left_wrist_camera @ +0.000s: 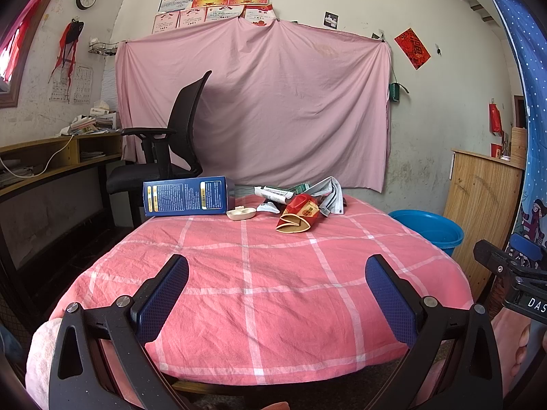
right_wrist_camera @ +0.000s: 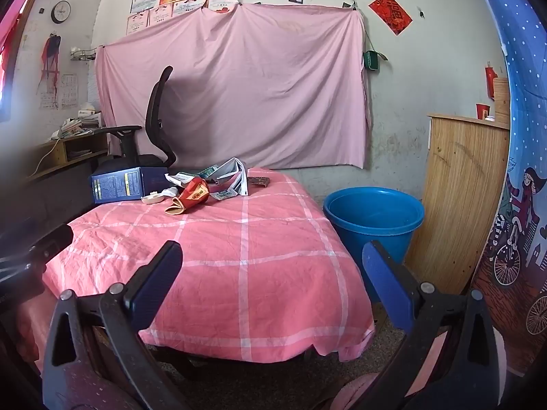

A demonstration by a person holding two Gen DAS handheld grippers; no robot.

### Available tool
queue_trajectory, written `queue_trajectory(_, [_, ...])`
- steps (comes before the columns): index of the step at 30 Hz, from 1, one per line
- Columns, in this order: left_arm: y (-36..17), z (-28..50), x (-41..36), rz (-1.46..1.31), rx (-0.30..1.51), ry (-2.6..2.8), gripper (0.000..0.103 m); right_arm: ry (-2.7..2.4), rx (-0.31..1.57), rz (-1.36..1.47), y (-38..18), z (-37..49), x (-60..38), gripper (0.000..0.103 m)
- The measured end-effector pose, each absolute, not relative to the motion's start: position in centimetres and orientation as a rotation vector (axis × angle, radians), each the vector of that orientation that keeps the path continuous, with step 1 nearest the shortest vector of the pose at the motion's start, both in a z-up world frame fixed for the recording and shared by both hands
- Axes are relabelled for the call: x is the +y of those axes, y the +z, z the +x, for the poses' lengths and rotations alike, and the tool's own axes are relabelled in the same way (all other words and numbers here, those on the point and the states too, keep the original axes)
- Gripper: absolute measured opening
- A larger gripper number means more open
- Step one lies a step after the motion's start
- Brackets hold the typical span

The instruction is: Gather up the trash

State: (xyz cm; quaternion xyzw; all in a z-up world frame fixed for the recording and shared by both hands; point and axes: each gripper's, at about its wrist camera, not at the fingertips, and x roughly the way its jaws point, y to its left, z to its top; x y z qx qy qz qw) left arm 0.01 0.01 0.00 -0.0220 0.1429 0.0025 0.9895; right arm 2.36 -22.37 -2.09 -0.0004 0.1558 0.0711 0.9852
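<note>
At the far end of my pink checked table (left_wrist_camera: 273, 273) the trash sits bunched: a dark blue box (left_wrist_camera: 186, 197) on its side, just beside it a cream tray (left_wrist_camera: 241, 213), a flattened red packet (left_wrist_camera: 298, 215), crumpled papers (left_wrist_camera: 328, 194). Right of the table, my blue bucket (right_wrist_camera: 372, 220) stands upright.

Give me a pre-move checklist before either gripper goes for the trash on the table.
1. Left gripper jaws wide, nothing between: ok.
2. Right gripper jaws wide, nothing between: ok.
3. Trash pile at the table's far end, out of both grippers' grasp: not ok.
4. Blue bucket upright, mouth unobstructed, beside the table: ok.
5. Cloth-covered table bare between grippers and pile: ok.
6. Blue box empty or not: cannot tell.
</note>
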Motion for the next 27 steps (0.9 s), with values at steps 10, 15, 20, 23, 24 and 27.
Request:
queue_trajectory(10, [0.00,0.01,-0.06,-0.044,0.287,0.004,0.101,0.143,0.312,-0.001,-2.08,2.34,-22.35,0.103])
queue_trajectory(15, [-0.02,0.09,-0.13,-0.046,0.289,0.001,0.101,0.143,0.311,-0.002,-2.09,2.34,-22.32,0.103])
queue_trajectory(20, [0.28,0.06,-0.03,-0.046,0.289,0.001,0.101,0.143,0.311,-0.003,-2.10,2.33,-22.31,0.103])
queue_trajectory(23, [0.29,0.06,-0.02,-0.046,0.289,0.001,0.101,0.143,0.311,-0.003,-2.10,2.31,-22.31,0.103])
queue_trajectory(24, [0.33,0.08,-0.04,-0.046,0.288,0.001,0.101,0.142,0.310,-0.003,-2.10,2.31,-22.31,0.103])
queue_trajectory(27, [0.30,0.06,-0.03,-0.047,0.289,0.002,0.101,0.142,0.311,-0.002,-2.10,2.30,-22.32,0.103])
